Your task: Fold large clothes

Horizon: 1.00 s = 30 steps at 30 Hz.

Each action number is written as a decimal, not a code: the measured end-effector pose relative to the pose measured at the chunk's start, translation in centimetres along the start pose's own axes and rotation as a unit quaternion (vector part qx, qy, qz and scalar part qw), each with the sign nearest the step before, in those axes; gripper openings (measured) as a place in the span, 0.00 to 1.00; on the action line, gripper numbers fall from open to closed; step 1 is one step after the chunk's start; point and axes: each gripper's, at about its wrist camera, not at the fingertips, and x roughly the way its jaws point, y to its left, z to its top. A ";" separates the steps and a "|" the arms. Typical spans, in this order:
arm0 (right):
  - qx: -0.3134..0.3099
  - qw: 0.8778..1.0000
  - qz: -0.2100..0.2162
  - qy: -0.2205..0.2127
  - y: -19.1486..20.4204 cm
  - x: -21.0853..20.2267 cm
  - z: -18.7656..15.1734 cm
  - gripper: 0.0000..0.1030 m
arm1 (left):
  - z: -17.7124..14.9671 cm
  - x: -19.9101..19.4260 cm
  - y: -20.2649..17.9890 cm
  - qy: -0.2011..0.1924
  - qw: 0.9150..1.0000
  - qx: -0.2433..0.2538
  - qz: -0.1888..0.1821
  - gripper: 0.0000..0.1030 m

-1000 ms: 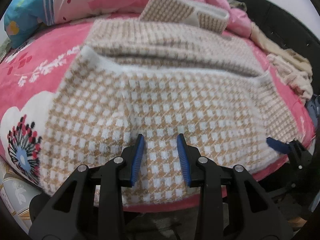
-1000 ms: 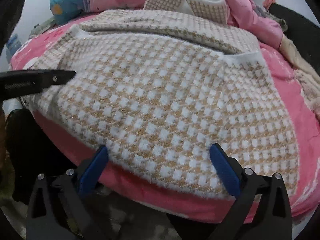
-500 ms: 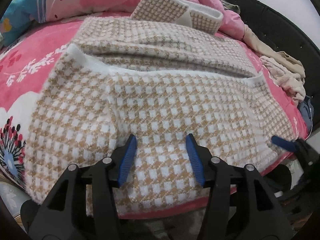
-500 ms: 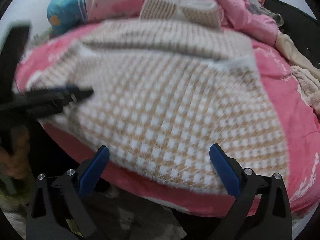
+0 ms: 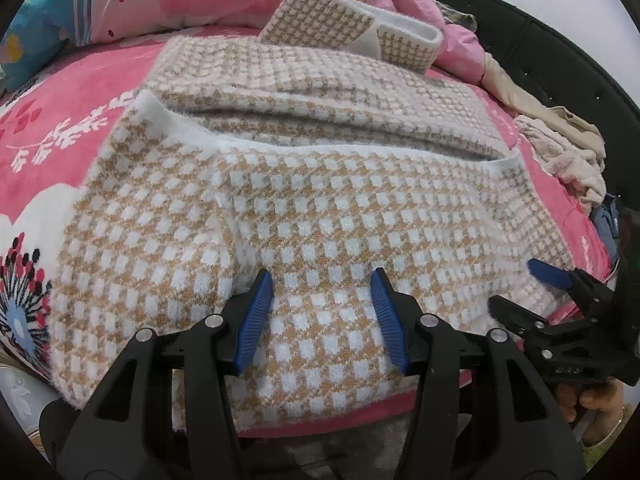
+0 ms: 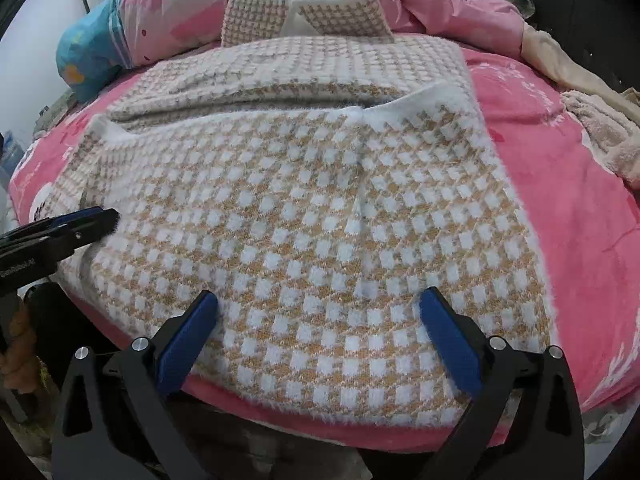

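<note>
sweater (image 5: pixel 320 216): tan-white check | bedsheet (image 5: pixel 72 112): pink, white floral | tool pads (image 6: pixel 188 340): blue

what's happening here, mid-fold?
A person with tongs in each hand is folding a fuzzy tan-and-white checked knit garment spread on a pink floral bedspread. Its near part is already folded up over the rest. The left tongs, jaws just opened, and the right tongs hover open at the near edge, gripping nothing.
</note>
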 end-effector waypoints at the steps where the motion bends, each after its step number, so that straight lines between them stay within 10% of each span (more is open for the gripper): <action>1: -0.001 1.000 -0.001 0.000 0.0 0.0 0.0 0.95 | -0.1 -0.3 -0.1 -0.002 1.000 0.001 -0.001 0.48; 30: -0.002 1.000 -0.003 0.006 0.3 0.2 0.3 0.95 | -1.6 -0.7 -0.8 0.019 1.000 0.022 0.009 0.58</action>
